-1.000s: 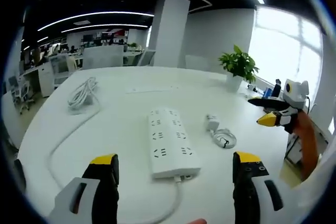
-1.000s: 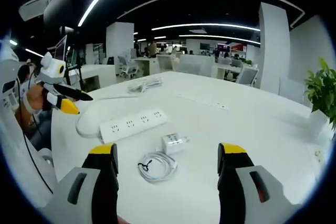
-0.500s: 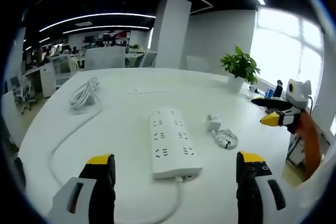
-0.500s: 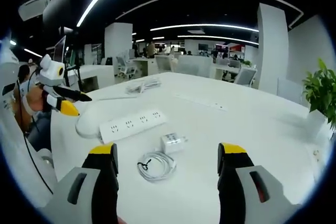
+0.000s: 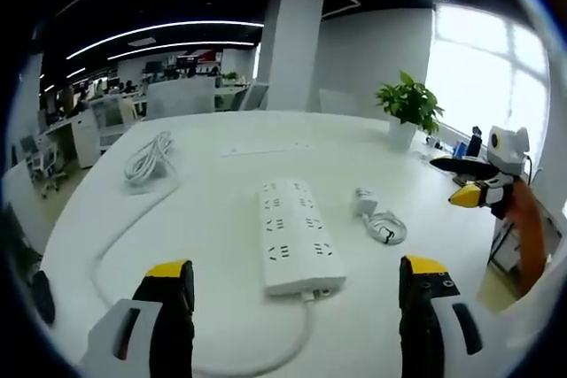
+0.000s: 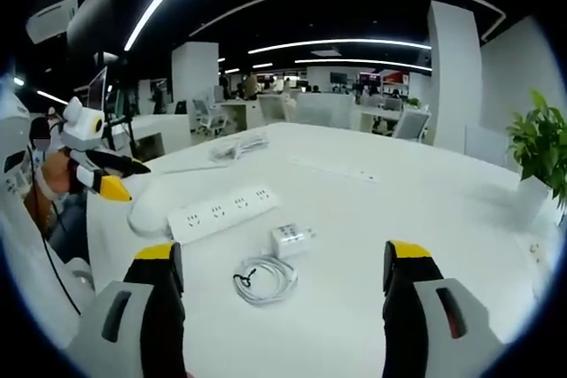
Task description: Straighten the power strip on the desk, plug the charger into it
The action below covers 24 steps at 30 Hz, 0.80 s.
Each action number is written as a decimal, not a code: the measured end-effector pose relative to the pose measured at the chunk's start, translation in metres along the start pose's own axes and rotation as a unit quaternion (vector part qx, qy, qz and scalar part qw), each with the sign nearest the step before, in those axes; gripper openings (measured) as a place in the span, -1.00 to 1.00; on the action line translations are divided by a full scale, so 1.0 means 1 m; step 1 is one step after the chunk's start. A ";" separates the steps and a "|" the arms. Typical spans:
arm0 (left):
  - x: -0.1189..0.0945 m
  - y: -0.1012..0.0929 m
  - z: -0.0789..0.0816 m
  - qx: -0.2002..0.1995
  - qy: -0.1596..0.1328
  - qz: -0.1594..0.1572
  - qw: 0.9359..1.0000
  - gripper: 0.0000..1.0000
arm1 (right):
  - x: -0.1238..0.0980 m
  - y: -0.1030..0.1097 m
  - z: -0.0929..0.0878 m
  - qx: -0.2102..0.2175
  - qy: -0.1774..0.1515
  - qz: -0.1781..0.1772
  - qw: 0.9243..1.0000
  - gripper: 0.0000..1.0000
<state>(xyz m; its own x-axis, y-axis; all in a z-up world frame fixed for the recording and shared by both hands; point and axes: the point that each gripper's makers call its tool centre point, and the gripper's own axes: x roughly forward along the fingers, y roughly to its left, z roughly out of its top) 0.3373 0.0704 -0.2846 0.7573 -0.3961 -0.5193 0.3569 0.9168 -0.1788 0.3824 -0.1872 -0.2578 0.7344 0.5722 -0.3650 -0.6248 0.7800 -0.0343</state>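
So the white power strip [image 5: 292, 236] is lying flat mid-frame in the left gripper view on the white bench [image 5: 213, 183], with the charger [image 5: 364, 202] and its coiled cable [image 5: 388, 227] just to its right, apart from it. The left gripper [image 5: 297, 294] hangs at the bottom of that view with its jaws wide apart, nothing in them. The right gripper [image 6: 282, 276] sits low in its own view, jaws spread and empty too, charger [image 6: 291, 239] just above the gap and the strip [image 6: 221, 212] up-left.

White power strip [image 5: 293, 233] lies flat on the desk [image 5: 213, 174], small white charger [image 5: 363, 202] just beside it, unplugged.
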 end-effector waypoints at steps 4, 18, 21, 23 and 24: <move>0.003 -0.002 -0.003 0.002 0.006 -0.001 1.000 0.92 | 0.002 0.001 -0.003 -0.006 0.009 -0.001 1.000 0.89; 0.010 -0.002 -0.004 0.013 0.015 0.006 1.000 0.92 | 0.003 -0.007 -0.004 -0.012 0.001 -0.009 1.000 0.95; 0.011 -0.002 -0.004 0.013 0.016 0.006 1.000 0.92 | 0.007 -0.006 -0.005 -0.026 0.009 -0.006 1.000 0.95; 0.011 -0.002 -0.005 0.011 0.016 0.006 1.000 0.92 | 0.008 -0.005 -0.005 -0.024 0.009 -0.004 1.000 0.95; 0.011 -0.001 -0.005 0.012 0.017 0.006 1.000 0.92 | 0.008 -0.003 -0.003 -0.023 0.006 0.000 1.000 0.95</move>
<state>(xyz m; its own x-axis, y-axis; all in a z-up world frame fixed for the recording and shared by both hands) 0.3422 0.0649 -0.2946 0.7430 -0.3823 -0.5493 0.3607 0.9201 -0.1525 0.3890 -0.1853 -0.2635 0.7309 0.5698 -0.3756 -0.6372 0.7668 -0.0769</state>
